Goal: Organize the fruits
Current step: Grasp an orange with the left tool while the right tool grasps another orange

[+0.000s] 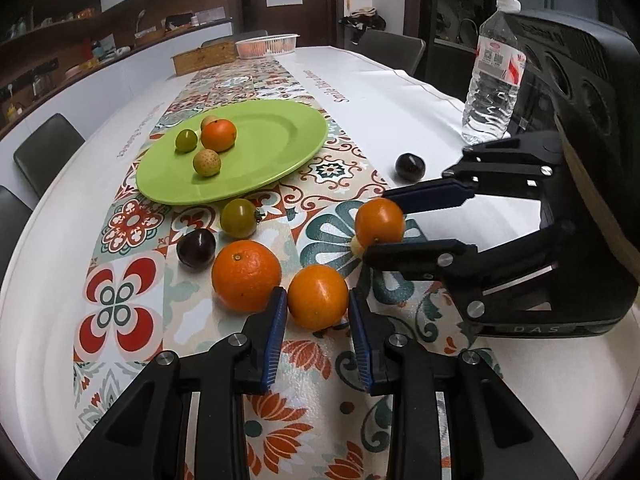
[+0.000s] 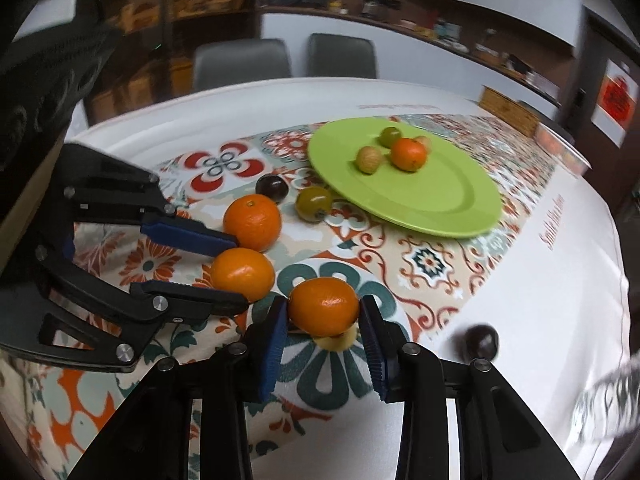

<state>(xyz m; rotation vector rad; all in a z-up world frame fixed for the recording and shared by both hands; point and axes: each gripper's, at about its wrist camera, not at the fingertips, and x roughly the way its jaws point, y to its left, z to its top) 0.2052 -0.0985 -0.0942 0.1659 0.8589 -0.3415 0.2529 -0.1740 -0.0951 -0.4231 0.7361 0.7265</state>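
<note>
A tabletop (image 1: 400,92) under a white cloth with a glossy runner (image 1: 132,304) printed in red, teal and orange tile patterns. On the runner sits a round, smooth lime-green plate (image 1: 280,140) holding one small orange (image 1: 218,135), a green tomato (image 1: 186,140) and two speckled tan fruits.

The left hand-held gripper (image 1: 318,300), black with ribbed blue pads, has its jaws spread to either side of a shiny round orange (image 1: 318,297) resting on the runner; the pads sit just beside the peel, and contact cannot be judged. A larger, dimpled orange (image 1: 246,275) lies just to its left, stem scar facing up.

The right hand-held gripper (image 2: 324,312) brackets another orange (image 2: 323,306), slightly oval with its long axis running across between the pads; whether it is clamped cannot be told. A pale yellow fruit (image 2: 340,340) peeks out beneath it.

Nearby on the runner lie a green tomato (image 1: 239,218) and a dark glossy plum (image 1: 196,248). A second plum (image 1: 409,167) rests on the white cloth, near a ridged clear plastic water bottle (image 1: 494,76) standing upright.
</note>
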